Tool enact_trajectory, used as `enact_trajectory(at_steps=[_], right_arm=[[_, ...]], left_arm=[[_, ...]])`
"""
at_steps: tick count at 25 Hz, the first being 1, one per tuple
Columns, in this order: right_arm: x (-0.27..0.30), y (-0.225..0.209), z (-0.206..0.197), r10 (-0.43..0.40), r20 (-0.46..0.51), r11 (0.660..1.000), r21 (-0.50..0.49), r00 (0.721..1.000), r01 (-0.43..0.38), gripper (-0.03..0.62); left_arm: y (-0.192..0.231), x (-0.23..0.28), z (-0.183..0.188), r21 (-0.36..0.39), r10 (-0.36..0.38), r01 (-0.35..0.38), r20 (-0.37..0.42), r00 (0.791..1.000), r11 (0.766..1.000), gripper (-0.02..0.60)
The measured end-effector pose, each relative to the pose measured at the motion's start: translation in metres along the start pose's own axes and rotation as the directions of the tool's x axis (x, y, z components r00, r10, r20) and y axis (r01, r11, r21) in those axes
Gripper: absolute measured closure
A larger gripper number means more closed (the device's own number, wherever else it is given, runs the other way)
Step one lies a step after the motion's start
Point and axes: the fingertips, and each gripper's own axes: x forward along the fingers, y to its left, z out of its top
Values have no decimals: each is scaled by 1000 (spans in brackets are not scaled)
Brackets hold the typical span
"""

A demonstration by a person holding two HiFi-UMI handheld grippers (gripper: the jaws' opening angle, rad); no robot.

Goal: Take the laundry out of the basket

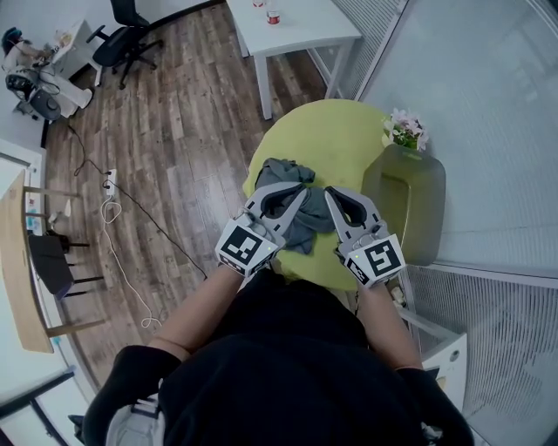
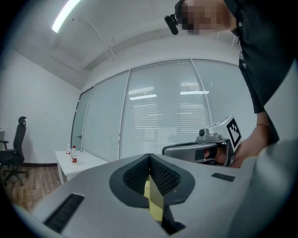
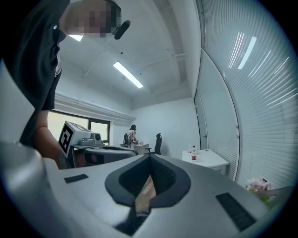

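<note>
Left tongs (image 1: 302, 192) pressed together, empty. Right tongs (image 1: 330, 192) likewise. Both level, side by side over grey laundry (image 1: 281, 171), heaped on round yellow tabletop (image 1: 344, 139); possibly clear of cloth. Green basket (image 1: 410, 205) just beside, at right.

From the head: aimed steeply down, close above the left claw (image 1: 299, 196) and right claw (image 1: 333, 195), with the round green desk (image 1: 340, 131) just under them and the wooden floor (image 1: 183, 131) beyond. From the left claw: level along its own jaws, toward the glass wall with blinds (image 2: 163, 107), catching the right claw at the right. From the right claw: level, toward the far white wall (image 3: 172, 125), catching the left claw at the left. Shared by all three: the white desk (image 1: 301, 30) with bottles (image 1: 273, 16).
</note>
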Motion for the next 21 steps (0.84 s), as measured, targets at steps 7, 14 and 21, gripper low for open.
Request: enact_trajectory(at_steps=[7,14,21], right_arm=[[3,-4,0,0,-2,1000,4,1000,0,571],[7,-5,0,1,-3,1000,2,1000,-1,571],[7,-2,-3,1,-2,1000,5,1000,-1,571]], left_arm=[[4,6,2,5,-3,3,4,1000,1000,575],[7,8,-1,11,-9,9,-6,1000,1000,575],[5,7,-4,18,-11,11,-7,1000,1000,575]])
